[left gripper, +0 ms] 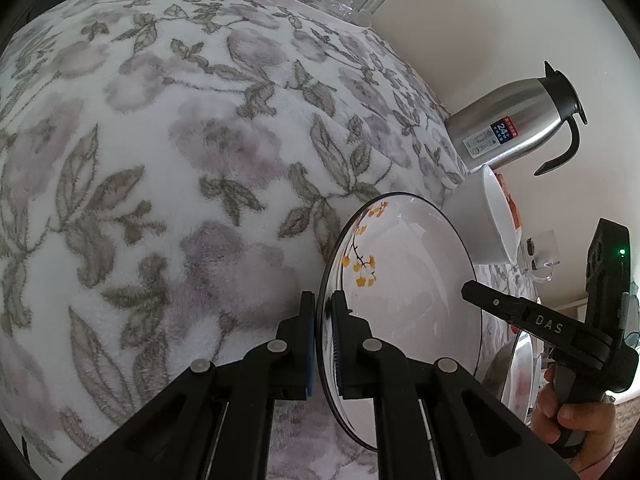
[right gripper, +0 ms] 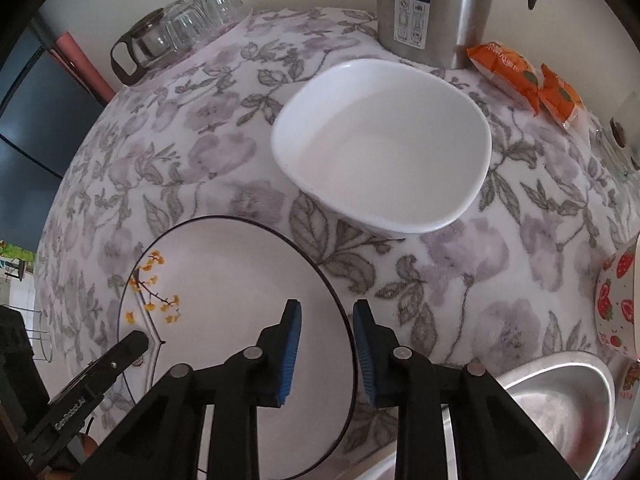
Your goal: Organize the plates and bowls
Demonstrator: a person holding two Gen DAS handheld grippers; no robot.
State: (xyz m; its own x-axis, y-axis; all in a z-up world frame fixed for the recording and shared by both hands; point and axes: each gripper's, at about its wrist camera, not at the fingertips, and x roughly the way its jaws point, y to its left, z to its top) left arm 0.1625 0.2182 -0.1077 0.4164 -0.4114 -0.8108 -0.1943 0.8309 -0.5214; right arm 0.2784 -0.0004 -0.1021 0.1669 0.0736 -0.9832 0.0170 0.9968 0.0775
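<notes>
A white plate with a black rim and yellow flowers [left gripper: 408, 300] is pinched at its rim by my left gripper [left gripper: 323, 320], which is shut on it. The same plate [right gripper: 224, 300] shows in the right wrist view, with the left gripper's fingers [right gripper: 132, 344] at its left edge. My right gripper [right gripper: 326, 320] is open, its jaws on either side of the plate's right rim without touching it. A white bowl [right gripper: 384, 148] sits upright on the flowered cloth beyond the plate; it also shows in the left wrist view [left gripper: 480, 224].
A steel thermos jug [right gripper: 432, 8] stands behind the bowl, orange snack packets [right gripper: 524, 80] to its right. Upturned glasses [right gripper: 188, 24] stand at the back left. A steel bowl [right gripper: 560, 400] and a strawberry-patterned dish [right gripper: 616, 304] lie at the right.
</notes>
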